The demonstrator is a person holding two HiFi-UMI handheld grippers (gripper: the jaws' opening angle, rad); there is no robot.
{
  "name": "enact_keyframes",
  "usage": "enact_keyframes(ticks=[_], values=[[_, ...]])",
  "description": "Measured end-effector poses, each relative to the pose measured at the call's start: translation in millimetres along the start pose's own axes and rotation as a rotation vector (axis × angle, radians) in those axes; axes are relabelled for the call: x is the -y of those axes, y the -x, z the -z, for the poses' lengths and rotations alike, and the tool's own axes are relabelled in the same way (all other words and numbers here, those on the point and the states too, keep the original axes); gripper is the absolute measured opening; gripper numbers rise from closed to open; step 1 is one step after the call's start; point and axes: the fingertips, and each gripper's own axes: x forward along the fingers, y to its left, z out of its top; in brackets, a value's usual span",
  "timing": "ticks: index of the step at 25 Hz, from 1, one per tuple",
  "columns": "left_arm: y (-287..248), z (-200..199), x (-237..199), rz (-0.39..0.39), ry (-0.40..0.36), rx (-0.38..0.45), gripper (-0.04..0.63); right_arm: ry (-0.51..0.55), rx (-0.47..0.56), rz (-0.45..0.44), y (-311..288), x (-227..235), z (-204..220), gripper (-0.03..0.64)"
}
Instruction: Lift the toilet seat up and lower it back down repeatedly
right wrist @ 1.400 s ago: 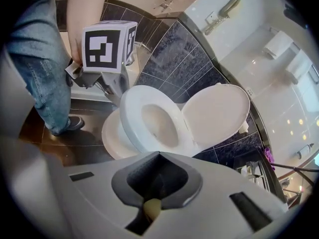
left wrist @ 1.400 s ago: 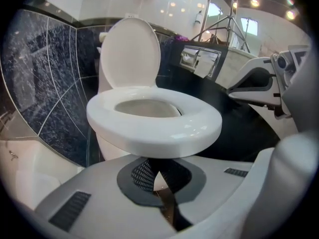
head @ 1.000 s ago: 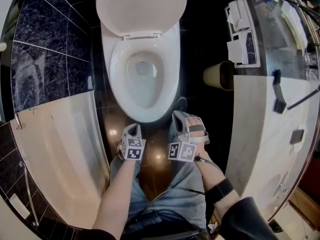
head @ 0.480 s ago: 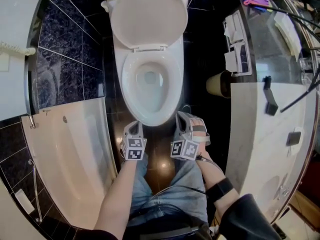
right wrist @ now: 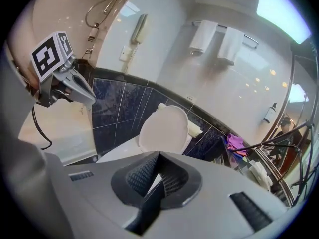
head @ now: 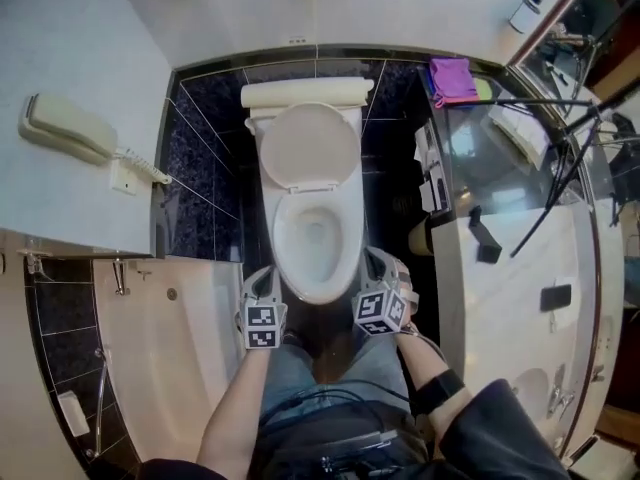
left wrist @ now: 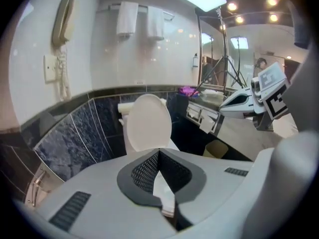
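Head view: looking steeply down on toilet (head: 283, 256). Gripper views: both looking forward, sharing its raised lid (left wrist: 148, 123).

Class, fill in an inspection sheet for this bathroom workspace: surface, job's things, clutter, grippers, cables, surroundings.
Surface: dark glossy floor.
Job's things: toilet lid raised against the tank; bowl open; neither touched.
Clutter: purple cloth on the vanity; tan bin beside it.
Grippers: left gripper and right gripper shut, empty, clear of the bowl.
Cables: black cable hanging from the left gripper; coiled phone cord.
Surroundings: bathtub at left, wall phone, towels.
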Motion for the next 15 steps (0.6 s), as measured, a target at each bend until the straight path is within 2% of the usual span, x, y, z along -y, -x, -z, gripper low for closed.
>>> enact_keyframes(ticks=[3, 6, 13, 15], values=[[30, -48, -8, -0.020, 0.003, 0.064, 0.000, -0.038, 0.030, 0.026, 21, 28, -23, 0.020], [54, -78, -19, -0.057, 0.005, 0.114, 0.000, -0.108, 0.059, 0.036, 42, 52, -35, 0.020], [91, -126, -27, -0.091, -0.005, 0.201, 0.000, -0.420, 0.127, 0.038, 84, 95, -40, 0.020], [98, -131, -29, -0.097, 0.007, 0.222, 0.000, -0.463, 0.141, 0.050, 91, 105, -39, 0.020]])
